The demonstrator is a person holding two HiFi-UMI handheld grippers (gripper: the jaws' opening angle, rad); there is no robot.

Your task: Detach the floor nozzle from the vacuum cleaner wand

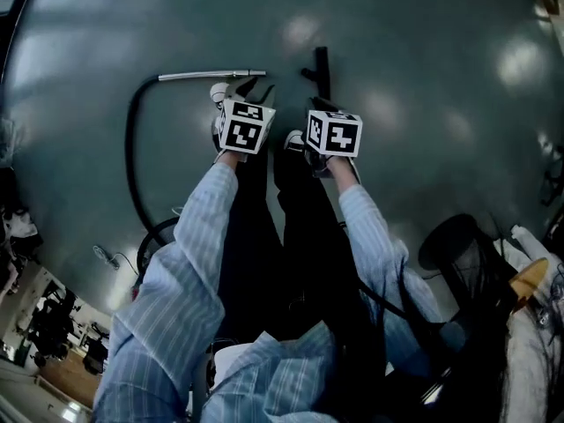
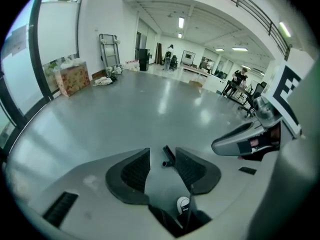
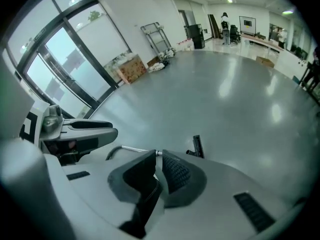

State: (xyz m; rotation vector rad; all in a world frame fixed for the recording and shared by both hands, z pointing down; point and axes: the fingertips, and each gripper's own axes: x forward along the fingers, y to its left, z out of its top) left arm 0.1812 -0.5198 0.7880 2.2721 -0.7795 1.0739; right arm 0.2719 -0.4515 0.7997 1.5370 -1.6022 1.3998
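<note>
A wide, glossy grey floor fills the head view, with soft patches of ceiling light reflected on it. The person stands over it in a pale striped shirt, one sleeve reaching forward on each side above dark trousers, and a white shoe shows just past the left hand. A black office chair stands at the lower right. On the floor to the left, a black hose runs in a long curve up to the silver vacuum cleaner wand, which lies flat and points right. The black floor nozzle lies flat on the floor just beyond the wand's open end, apart from it with bare floor between them, so the two are separated. Both grippers hang above the floor and point steeply down, each with its marker cube uppermost. The left gripper is over the wand's end. In its own view its jaws stand spread, with nothing between them but the distant nozzle on the floor. The right gripper is just short of the nozzle. In its own view its jaws are drawn nearly together, leaving only a thin slit, and they pinch nothing.
</note>
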